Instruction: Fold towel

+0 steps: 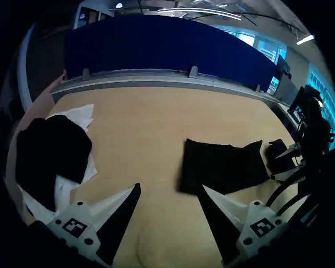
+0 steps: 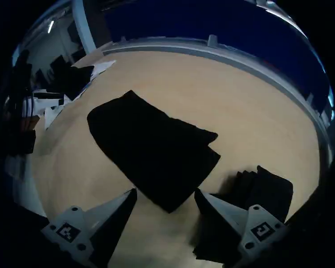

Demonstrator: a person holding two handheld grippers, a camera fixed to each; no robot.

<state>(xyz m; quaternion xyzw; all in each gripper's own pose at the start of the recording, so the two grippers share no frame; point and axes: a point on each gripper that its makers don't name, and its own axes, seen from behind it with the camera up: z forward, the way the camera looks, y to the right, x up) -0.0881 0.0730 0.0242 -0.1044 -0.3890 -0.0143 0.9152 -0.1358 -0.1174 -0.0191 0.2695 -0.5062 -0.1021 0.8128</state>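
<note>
A black towel (image 2: 154, 147) lies flat on the pale wood surface (image 2: 257, 102), well in from the far edge, its near corner showing between the wide-open, empty fingers of the right gripper (image 2: 165, 191). The left gripper (image 1: 167, 192), also spread wide and holding nothing, hangs over bare wood. A stack of black cloths (image 2: 265, 187) sits just beside the towel. A black-and-white pile (image 1: 51, 152) lies at the left edge.
</note>
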